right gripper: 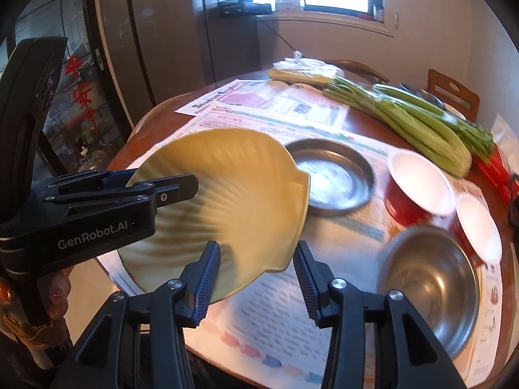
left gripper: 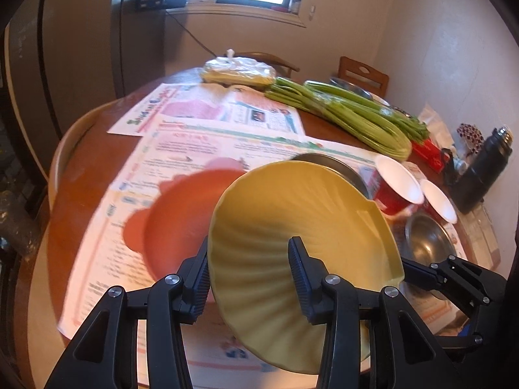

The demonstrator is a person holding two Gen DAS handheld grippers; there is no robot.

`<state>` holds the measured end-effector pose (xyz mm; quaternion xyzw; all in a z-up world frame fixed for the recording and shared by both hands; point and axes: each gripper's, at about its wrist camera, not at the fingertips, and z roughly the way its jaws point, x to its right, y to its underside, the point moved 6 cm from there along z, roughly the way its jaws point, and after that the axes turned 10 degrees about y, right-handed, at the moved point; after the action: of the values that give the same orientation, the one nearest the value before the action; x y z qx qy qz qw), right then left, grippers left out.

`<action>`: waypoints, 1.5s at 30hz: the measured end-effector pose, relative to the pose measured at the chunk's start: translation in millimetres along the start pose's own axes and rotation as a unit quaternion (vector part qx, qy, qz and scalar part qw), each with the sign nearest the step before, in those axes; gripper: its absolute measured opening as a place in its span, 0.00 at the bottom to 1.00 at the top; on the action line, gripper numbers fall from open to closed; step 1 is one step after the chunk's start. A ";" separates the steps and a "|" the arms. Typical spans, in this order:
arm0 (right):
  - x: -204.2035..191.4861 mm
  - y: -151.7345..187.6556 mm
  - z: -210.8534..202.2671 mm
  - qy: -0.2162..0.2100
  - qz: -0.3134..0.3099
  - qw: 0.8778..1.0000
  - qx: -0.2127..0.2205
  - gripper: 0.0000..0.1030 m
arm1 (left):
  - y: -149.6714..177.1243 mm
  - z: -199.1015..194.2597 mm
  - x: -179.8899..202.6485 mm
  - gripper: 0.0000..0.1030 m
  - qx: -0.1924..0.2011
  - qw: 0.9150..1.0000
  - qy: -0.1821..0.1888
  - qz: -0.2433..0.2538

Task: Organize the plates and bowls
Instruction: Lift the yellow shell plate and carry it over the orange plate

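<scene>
A yellow shell-shaped plate [left gripper: 301,223] is held tilted above the table; my left gripper [left gripper: 249,278] is shut on its rim, as the right wrist view [right gripper: 220,201] also shows, with the left gripper [right gripper: 168,191] clamped at the plate's left edge. My right gripper [right gripper: 256,278] is open and empty, just below the plate's near edge; it also shows in the left wrist view [left gripper: 431,272]. An orange plate [left gripper: 181,217] lies on the table under the yellow one. A flat steel plate [right gripper: 331,178], a steel bowl [right gripper: 431,288] and two red bowls with white insides [right gripper: 418,181] [right gripper: 476,223] sit to the right.
Newspaper sheets [left gripper: 201,136] cover the round wooden table [left gripper: 81,175]. Celery bunches [right gripper: 405,120], a bagged item [left gripper: 240,71], a dark flask [left gripper: 486,165] and red packaging [right gripper: 493,168] lie at the far and right side. A chair [left gripper: 363,74] stands by the wall.
</scene>
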<state>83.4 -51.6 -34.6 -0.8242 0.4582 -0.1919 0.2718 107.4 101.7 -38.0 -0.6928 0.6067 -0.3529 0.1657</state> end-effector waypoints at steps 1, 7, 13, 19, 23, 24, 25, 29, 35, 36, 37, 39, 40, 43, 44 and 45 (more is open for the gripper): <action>-4.3 -4.6 1.9 -0.002 -0.003 1.000 0.001 0.46 | -3.3 -0.6 -4.8 0.44 0.000 1.000 -0.002 0.000; -22.9 -23.9 14.0 -0.010 -0.009 1.000 -0.002 0.46 | -18.2 1.2 -30.9 0.44 -0.001 1.000 -0.012 -0.009; -37.0 -32.8 25.9 -0.013 -0.011 1.000 -0.011 0.46 | -24.8 9.9 -48.4 0.44 -0.009 1.000 -0.019 -0.016; -44.6 -31.9 38.2 -0.018 -0.009 0.999 -0.028 0.46 | -24.6 19.0 -57.7 0.44 -0.016 0.999 -0.023 -0.018; -47.9 -30.1 44.0 -0.018 -0.012 0.999 -0.037 0.46 | -23.0 27.3 -62.3 0.44 -0.021 0.999 -0.027 -0.021; -48.7 -29.6 45.3 -0.018 -0.012 0.999 -0.040 0.46 | -22.8 29.0 -63.3 0.44 -0.022 0.999 -0.029 -0.021; -48.9 -29.3 46.0 -0.017 -0.012 0.999 -0.040 0.46 | -23.0 31.2 -64.5 0.44 -0.022 0.999 -0.030 -0.022; -49.5 -29.8 50.4 -0.020 -0.009 0.999 -0.048 0.46 | -24.7 39.2 -68.3 0.44 -0.027 0.999 -0.038 -0.023; -49.3 -30.6 55.2 -0.029 0.000 0.998 -0.054 0.46 | -27.2 44.5 -71.3 0.44 -0.027 0.998 -0.043 -0.023; -49.5 -30.5 55.9 -0.029 0.000 0.998 -0.054 0.46 | -27.3 45.3 -71.8 0.44 -0.027 0.998 -0.044 -0.023; -49.8 -30.6 56.8 -0.030 0.001 0.998 -0.055 0.46 | -27.4 46.2 -72.4 0.44 -0.027 0.998 -0.046 -0.023; -49.9 -30.9 58.1 -0.032 0.004 0.998 -0.056 0.46 | -28.0 48.1 -73.7 0.44 -0.027 0.998 -0.050 -0.024; -50.0 -31.3 58.7 -0.033 0.005 0.998 -0.056 0.46 | -27.8 48.5 -74.1 0.44 -0.027 0.998 -0.051 -0.024; -50.0 -31.4 61.8 -0.040 0.010 0.997 -0.060 0.46 | -28.1 52.3 -76.5 0.44 -0.030 0.998 -0.061 -0.020; -49.8 -31.0 62.9 -0.044 0.014 0.997 -0.063 0.46 | -28.1 53.0 -77.0 0.44 -0.032 0.997 -0.063 -0.018; -49.8 -30.5 63.4 -0.046 0.016 0.997 -0.065 0.46 | -28.3 53.8 -77.2 0.44 -0.033 0.997 -0.066 -0.015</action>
<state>113.9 21.7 -68.3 -0.8405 0.4699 -0.1196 0.2417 163.8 170.8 -79.1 -0.7289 0.5948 -0.2889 0.1771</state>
